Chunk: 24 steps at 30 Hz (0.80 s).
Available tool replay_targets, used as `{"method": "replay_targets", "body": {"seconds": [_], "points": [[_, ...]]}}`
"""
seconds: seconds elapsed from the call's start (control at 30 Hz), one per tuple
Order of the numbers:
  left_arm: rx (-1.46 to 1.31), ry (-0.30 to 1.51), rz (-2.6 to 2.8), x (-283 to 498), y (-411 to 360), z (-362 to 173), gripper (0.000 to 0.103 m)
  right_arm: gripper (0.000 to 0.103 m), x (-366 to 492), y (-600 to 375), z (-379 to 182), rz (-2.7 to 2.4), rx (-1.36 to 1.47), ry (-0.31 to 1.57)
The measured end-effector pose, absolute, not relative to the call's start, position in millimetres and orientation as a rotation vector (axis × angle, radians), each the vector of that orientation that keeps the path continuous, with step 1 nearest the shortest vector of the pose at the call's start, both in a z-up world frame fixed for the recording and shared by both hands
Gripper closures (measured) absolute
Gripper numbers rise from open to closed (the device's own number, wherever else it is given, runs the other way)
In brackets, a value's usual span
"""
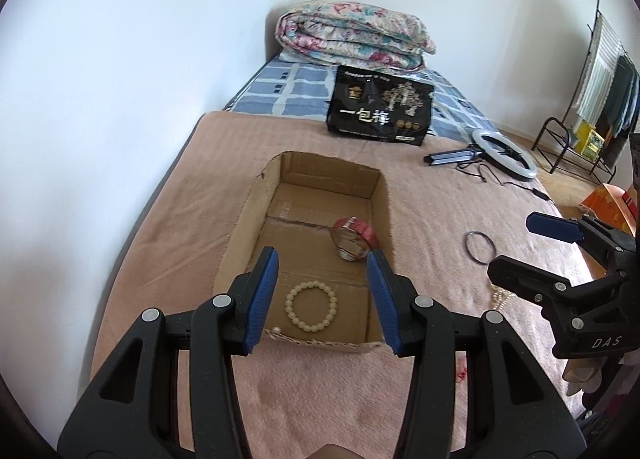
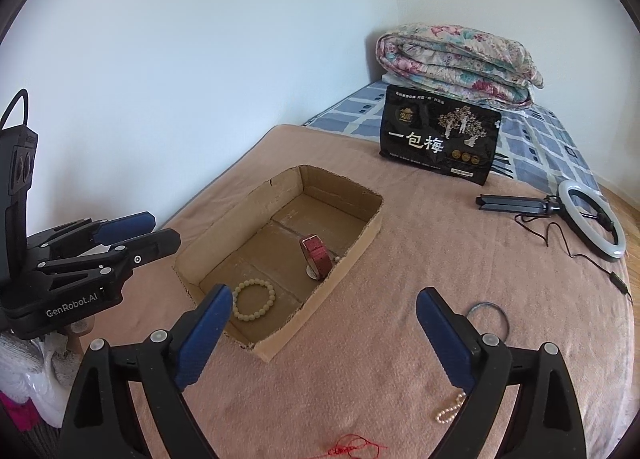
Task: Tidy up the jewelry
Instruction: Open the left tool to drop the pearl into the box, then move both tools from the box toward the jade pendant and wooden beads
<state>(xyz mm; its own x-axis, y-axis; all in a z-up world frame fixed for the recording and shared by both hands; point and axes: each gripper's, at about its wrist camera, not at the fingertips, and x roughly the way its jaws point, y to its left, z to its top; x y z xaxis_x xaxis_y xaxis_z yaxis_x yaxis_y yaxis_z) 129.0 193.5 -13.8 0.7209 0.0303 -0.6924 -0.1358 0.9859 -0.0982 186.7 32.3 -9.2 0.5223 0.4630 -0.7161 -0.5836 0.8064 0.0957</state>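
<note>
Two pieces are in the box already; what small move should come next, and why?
Probably lower the open right gripper onto the pearl strand lying by its right finger. It is the nearest piece outside the box, and both grippers are empty.

Free room and obstacles on the bed.
The cardboard box (image 2: 362,237) is open-topped, its walls barring sideways entry; bare blanket (image 2: 360,379) lies between box and near edge; a black bag (image 2: 438,139) and folded quilt (image 2: 456,63) block the far end.

Soft even daylight, faint shadows, no glare, sharp focus — heavy fisheye bending, dark vignette at the corners
</note>
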Motion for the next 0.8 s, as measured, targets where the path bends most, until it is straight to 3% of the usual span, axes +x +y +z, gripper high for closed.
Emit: {"method": "replay_targets", "body": {"seconds": [0.8], "points": [[-0.077, 0.824, -0.143, 103, 88, -37, 0.056, 0.006, 129, -123, -12, 0.447, -0.107, 0.841]]}}
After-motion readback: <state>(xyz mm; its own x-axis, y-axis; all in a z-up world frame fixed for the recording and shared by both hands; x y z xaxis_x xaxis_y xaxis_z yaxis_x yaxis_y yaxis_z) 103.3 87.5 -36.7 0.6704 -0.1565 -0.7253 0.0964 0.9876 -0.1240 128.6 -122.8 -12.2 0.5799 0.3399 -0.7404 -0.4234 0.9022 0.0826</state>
